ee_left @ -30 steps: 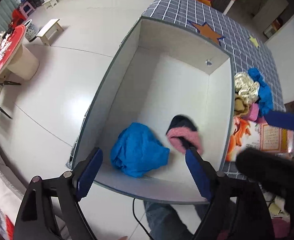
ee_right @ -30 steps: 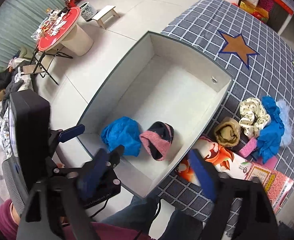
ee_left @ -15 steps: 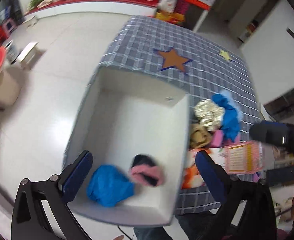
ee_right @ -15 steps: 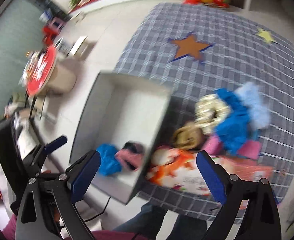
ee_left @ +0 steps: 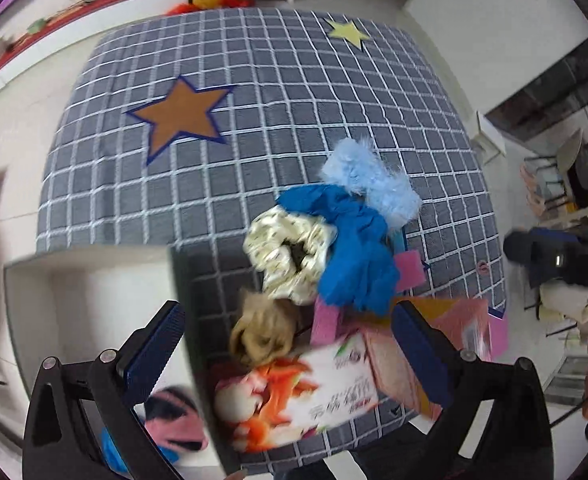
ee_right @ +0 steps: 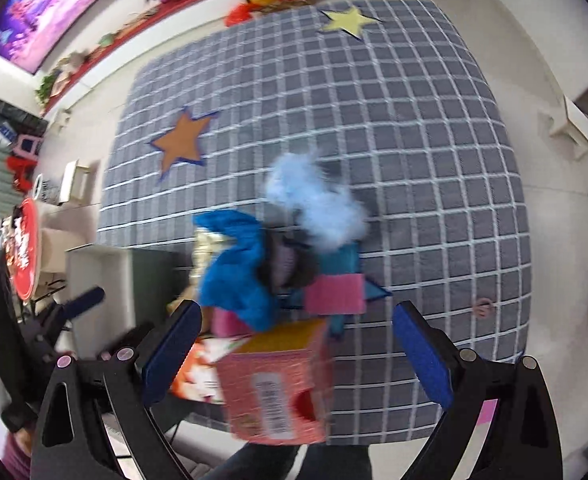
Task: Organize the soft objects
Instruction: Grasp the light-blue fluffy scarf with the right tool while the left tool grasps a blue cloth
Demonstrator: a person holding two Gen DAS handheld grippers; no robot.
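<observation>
Soft fabric pieces lie heaped near the front edge of the grey checked tablecloth (ee_left: 277, 80), just right of the white bin (ee_left: 93, 280): one royal-blue cloth (ee_left: 354, 248), one pale-blue fluffy piece (ee_left: 374, 184) touching it on the far side, one cream patterned scrunchie (ee_left: 289, 248) to its left, one tan bundle (ee_left: 261, 332) nearer the front edge, and pink sponge-like blocks (ee_right: 336, 294) at the heap's right side; how many pink blocks there are I cannot tell through the blur. One printed carton (ee_left: 306, 396) lies on its side at the front edge, touching the heap. Inside the bin, at its near end, sit one pink-and-dark knitted piece (ee_left: 173, 420) and one blue cloth (ee_left: 111, 450), mostly hidden by the left gripper's arm.

Both tongs are released. The left gripper (ee_left: 289, 356) hangs over the bin's right wall and the carton with its jaws spread wide and nothing gripped. The right gripper (ee_right: 298, 354) hovers above the carton and the heap, jaws equally wide, grasping nothing.

The cloth carries two stars: one orange star (ee_left: 179, 114) towards the far left and one yellow star (ee_left: 346, 32) near the far edge. Around the table is pale tiled floor; a red-topped ledge (ee_right: 133, 28) with plants runs along the far wall, a bright screen (ee_right: 49, 4) hangs above it, and a round red table (ee_right: 25, 256) stands on the left.
</observation>
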